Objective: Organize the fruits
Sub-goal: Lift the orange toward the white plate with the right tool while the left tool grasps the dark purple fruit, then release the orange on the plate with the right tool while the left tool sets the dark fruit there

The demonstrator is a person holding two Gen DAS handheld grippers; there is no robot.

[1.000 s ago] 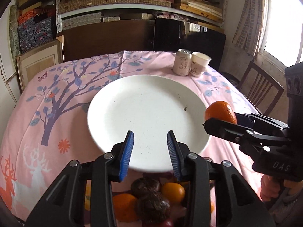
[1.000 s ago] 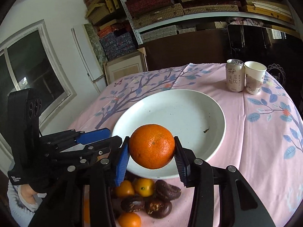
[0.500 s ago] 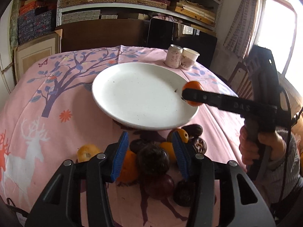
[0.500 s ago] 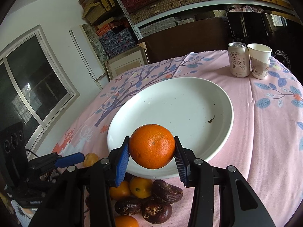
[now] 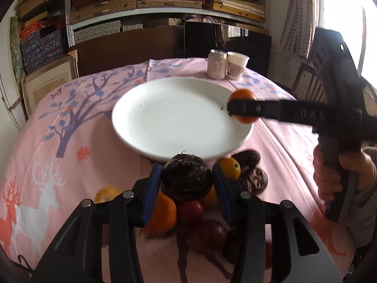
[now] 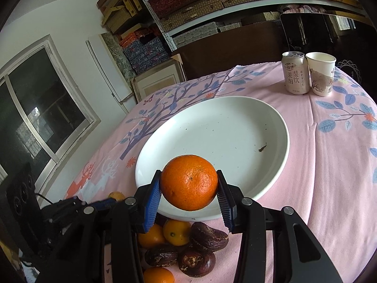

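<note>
Left claw [image 5: 187, 181] closes on dark fruit [image 5: 186, 179]; right claw [image 6: 189, 186] grips orange [image 6: 189, 182].

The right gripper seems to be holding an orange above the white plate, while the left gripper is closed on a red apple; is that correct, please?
Not quite. In the left wrist view, the left gripper is closed on a dark brown, wrinkled fruit, not a red apple. The rest holds: the right gripper holds the orange above the white plate.
</note>
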